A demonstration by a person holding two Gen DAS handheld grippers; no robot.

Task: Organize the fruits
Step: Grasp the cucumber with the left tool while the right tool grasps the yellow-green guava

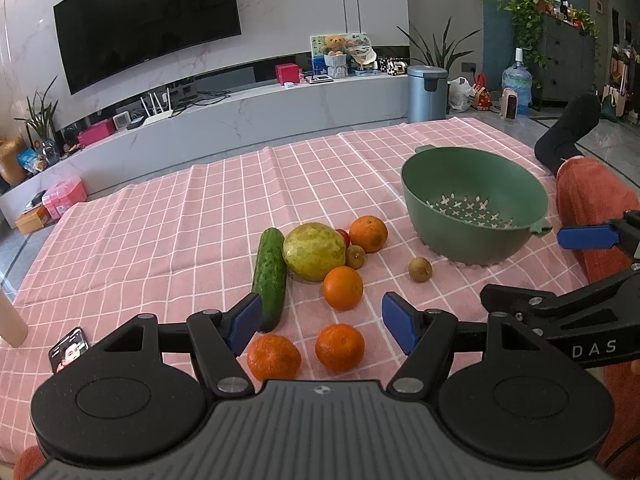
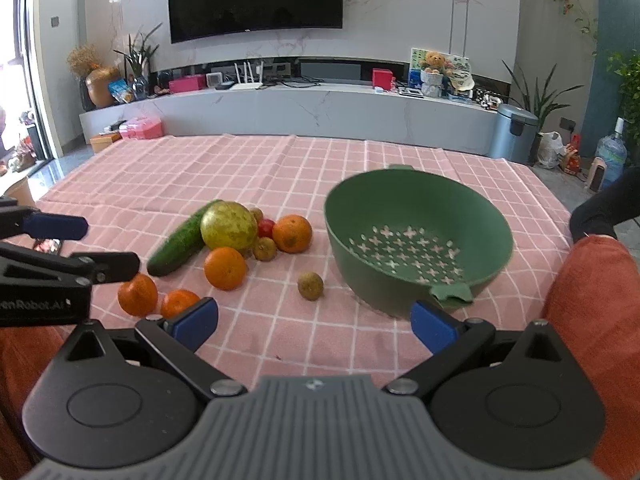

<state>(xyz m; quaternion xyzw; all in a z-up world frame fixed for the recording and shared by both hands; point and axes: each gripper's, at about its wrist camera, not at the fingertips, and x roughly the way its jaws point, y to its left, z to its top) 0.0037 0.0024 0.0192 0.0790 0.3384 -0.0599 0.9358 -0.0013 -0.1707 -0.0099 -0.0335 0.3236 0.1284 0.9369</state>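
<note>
A green colander bowl [image 1: 476, 196] [image 2: 416, 216] sits empty on the pink checked cloth. Left of it lie a cucumber [image 1: 270, 280] [image 2: 180, 240], a large yellow-green fruit [image 1: 314, 250] [image 2: 229, 226], several oranges [image 1: 343, 288] [image 2: 225, 268], a small red fruit [image 2: 265, 227] and brown kiwi-like fruits [image 1: 420, 269] [image 2: 310, 285]. My left gripper [image 1: 320, 324] is open above the two nearest oranges [image 1: 339, 347]. My right gripper [image 2: 314, 322] is open and empty near the colander's front handle [image 2: 452, 294].
A phone [image 1: 69, 349] lies on the cloth at the left. A person's leg in orange trousers [image 1: 592, 196] lies along the right edge of the cloth. A TV console [image 2: 300, 108] and a bin [image 1: 427, 92] stand beyond the cloth.
</note>
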